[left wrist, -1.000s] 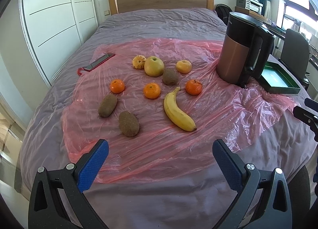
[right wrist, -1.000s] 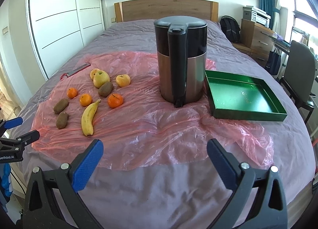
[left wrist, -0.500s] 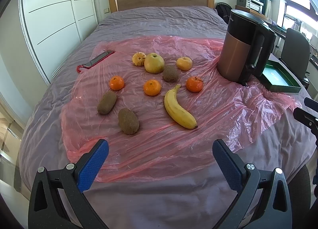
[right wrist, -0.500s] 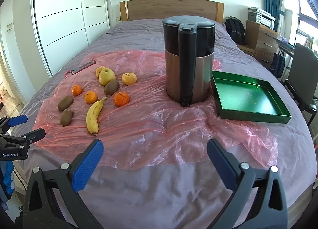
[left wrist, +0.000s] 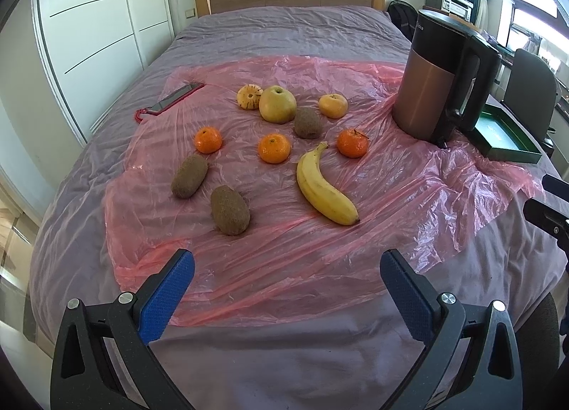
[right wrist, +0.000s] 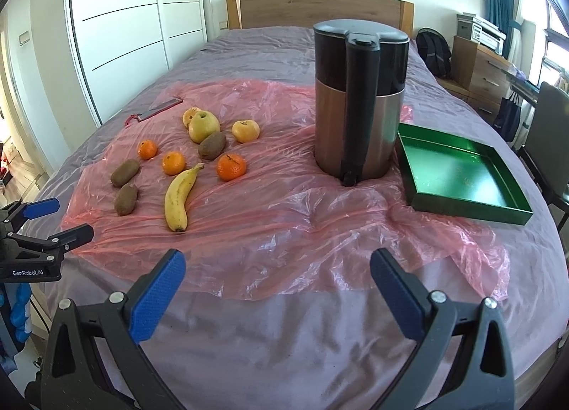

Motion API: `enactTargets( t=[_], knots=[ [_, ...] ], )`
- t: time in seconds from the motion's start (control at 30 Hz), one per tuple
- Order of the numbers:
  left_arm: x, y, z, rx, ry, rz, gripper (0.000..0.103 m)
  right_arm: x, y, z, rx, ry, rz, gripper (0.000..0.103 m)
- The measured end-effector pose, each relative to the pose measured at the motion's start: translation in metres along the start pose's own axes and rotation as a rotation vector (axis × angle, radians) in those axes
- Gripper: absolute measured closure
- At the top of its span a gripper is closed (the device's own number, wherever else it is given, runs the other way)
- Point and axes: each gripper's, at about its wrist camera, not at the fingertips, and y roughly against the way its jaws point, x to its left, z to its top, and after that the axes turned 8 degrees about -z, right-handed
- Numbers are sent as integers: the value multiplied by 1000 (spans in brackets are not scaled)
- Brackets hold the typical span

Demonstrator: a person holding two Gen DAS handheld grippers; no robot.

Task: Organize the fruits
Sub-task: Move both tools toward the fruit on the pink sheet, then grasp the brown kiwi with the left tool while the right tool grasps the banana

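A pink plastic sheet point(right wrist: 284, 217) covers the bed. On it stands a kettle point(right wrist: 359, 104), with the green tray point(right wrist: 462, 175) just beside. The fruits lie loose on the sheet — banana point(left wrist: 325, 189), pear point(left wrist: 277, 104), kiwis, tangerines. My left gripper point(left wrist: 286, 278) and right gripper point(right wrist: 277, 274) hover near the bed's edge — both spread wide, holding nothing.

A kettle point(right wrist: 359, 104) stands on pink plastic sheet point(right wrist: 284, 217) over the bed point(right wrist: 284, 338); a phone point(left wrist: 176, 97) lies far left.
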Motion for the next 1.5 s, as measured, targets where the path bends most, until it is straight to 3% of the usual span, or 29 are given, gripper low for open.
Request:
enactTargets(
  t=[0.27, 0.43, 0.63, 0.7, 0.77, 0.87, 0.9, 1.03, 1.1, 1.33, 1.4, 1.5],
  knots=[
    [40, -9, -5, 9, 100, 15, 2, 39, -24, 6, 62, 58, 88, 0],
    [77, -19, -2, 16, 178, 18, 12, 77, -49, 15, 107, 114, 175, 3],
    [97, -53, 12, 80, 181, -13, 23, 116, -87, 29, 148, 153, 249, 5],
    [97, -67, 17, 105, 184, -27, 30, 126, -102, 34, 166, 160, 269, 24],
    [99, -81, 20, 133, 197, -44, 37, 137, -118, 40, 185, 167, 287, 33],
    [101, -102, 23, 170, 224, -59, 41, 151, -138, 47, 208, 189, 297, 37],
    [103, -108, 24, 181, 235, -65, 42, 154, -144, 49, 220, 194, 300, 46],
    [109, -125, 25, 208, 276, -82, 46, 170, -172, 53, 274, 228, 300, 63],
    [112, -131, 26, 220, 296, -88, 48, 174, -184, 52, 305, 235, 304, 77],
    [109, -149, 29, 261, 304, -53, 55, 182, -208, 49, 351, 256, 306, 93],
    [108, -152, 30, 261, 310, -54, 63, 181, -210, 49, 350, 259, 306, 102],
    [107, -151, 29, 246, 319, -47, 64, 175, -210, 48, 344, 238, 326, 103]
  ],
)
